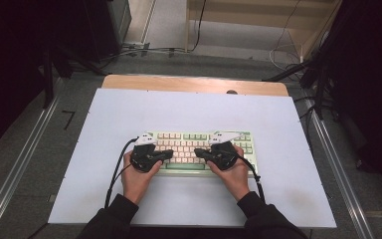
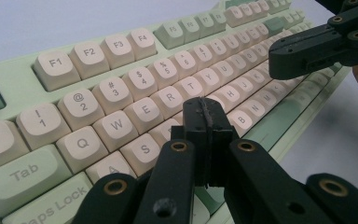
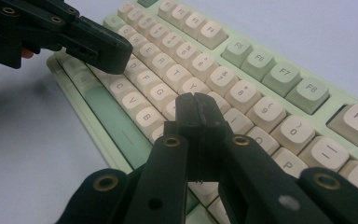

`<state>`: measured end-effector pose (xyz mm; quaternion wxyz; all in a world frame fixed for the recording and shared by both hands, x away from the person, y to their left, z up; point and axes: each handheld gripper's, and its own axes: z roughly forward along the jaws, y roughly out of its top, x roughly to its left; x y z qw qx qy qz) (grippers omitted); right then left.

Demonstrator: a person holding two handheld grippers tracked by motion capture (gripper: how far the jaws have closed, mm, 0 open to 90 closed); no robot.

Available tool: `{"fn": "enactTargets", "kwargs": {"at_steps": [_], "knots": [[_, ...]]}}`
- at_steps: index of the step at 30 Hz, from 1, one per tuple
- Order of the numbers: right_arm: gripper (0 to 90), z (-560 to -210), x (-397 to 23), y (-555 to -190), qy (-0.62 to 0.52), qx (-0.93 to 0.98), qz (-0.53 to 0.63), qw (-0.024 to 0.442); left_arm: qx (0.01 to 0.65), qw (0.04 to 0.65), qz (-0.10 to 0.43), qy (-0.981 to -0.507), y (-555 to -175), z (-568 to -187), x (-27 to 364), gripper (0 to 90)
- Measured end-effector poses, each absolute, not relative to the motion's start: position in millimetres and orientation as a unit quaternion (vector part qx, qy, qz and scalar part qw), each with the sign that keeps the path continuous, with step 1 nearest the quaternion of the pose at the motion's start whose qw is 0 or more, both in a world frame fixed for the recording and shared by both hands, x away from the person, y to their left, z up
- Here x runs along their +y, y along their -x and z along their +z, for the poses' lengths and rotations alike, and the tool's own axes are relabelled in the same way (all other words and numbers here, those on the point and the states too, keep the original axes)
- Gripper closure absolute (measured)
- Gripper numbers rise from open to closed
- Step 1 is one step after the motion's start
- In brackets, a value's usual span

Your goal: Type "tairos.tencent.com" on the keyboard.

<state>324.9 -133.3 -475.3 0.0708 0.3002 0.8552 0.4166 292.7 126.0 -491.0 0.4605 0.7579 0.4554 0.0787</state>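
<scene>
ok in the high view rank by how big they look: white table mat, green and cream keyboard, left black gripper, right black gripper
1. White table mat
2. Green and cream keyboard
3. Left black gripper and right black gripper: they look alike, so no ranking between them.

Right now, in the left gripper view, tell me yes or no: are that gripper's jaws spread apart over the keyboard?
No. The left gripper has its two black jaws pressed together, tips meeting above the keyboard near the D and F keys.

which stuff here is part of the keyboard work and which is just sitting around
In the job:
keyboard
left gripper, jaws shut over the keys
right gripper, jaws shut over the keys

Just about:
white mat
wooden table edge
cables on the floor
</scene>
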Motion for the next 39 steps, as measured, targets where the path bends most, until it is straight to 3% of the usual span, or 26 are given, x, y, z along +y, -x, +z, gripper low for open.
{"fn": "enactTargets", "kwargs": {"at_steps": [39], "knots": [[87.6,-476.8,-132.2,-324.5,-0.299,0.858,0.411,0.069,0.448,0.45,0.066,-0.77,-294.3,-495.5,121.3,90.0]]}}
